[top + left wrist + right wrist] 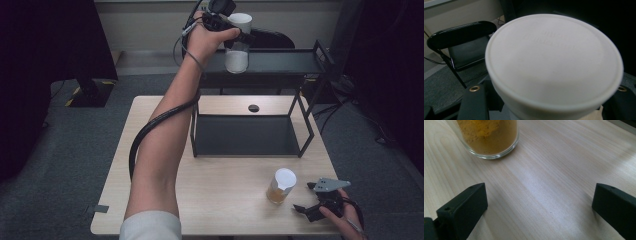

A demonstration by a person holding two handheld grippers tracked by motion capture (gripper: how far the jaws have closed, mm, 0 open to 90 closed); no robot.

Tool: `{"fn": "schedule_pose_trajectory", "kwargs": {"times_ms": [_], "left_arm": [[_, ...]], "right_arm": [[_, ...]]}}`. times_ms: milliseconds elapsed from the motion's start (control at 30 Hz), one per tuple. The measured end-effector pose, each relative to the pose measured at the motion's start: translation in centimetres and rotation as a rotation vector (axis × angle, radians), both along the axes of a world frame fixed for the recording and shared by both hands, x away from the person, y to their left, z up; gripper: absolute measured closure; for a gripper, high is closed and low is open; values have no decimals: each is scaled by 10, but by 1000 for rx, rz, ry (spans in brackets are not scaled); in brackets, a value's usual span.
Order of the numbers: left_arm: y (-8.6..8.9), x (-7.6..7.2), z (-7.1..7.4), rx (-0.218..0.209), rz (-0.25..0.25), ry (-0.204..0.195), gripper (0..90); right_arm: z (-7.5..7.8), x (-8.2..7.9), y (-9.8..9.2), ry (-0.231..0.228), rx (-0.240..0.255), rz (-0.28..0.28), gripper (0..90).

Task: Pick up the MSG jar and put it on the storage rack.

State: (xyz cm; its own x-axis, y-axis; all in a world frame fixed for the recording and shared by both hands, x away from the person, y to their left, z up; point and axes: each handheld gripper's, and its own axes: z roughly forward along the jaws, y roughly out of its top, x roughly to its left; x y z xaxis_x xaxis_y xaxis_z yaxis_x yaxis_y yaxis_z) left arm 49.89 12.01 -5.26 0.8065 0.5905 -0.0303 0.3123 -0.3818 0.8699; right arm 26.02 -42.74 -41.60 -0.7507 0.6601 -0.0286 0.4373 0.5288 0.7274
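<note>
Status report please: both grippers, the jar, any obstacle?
Left gripper shut on white-powder jar, held over shelf top. Right gripper open, beside brown-powder jar. Nothing obstructing.

My jaws clamp a jar, its white lid (pixel 554 60) uppermost; black folding chair (pixel 461 47) stands beyond it.
</note>
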Motion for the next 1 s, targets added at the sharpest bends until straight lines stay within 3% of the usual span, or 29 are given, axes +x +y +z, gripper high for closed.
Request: {"fn": "schedule_pose_trajectory", "kwargs": {"times_ms": [500, 1000], "left_arm": [[-4, 18, -9, 7, 30, -5, 349], [-8, 17, -13, 30, 29, -28, 348]], "right_arm": [[0, 0, 0, 0, 0, 0, 0], [0, 0, 0, 0, 0, 0, 0]]}}
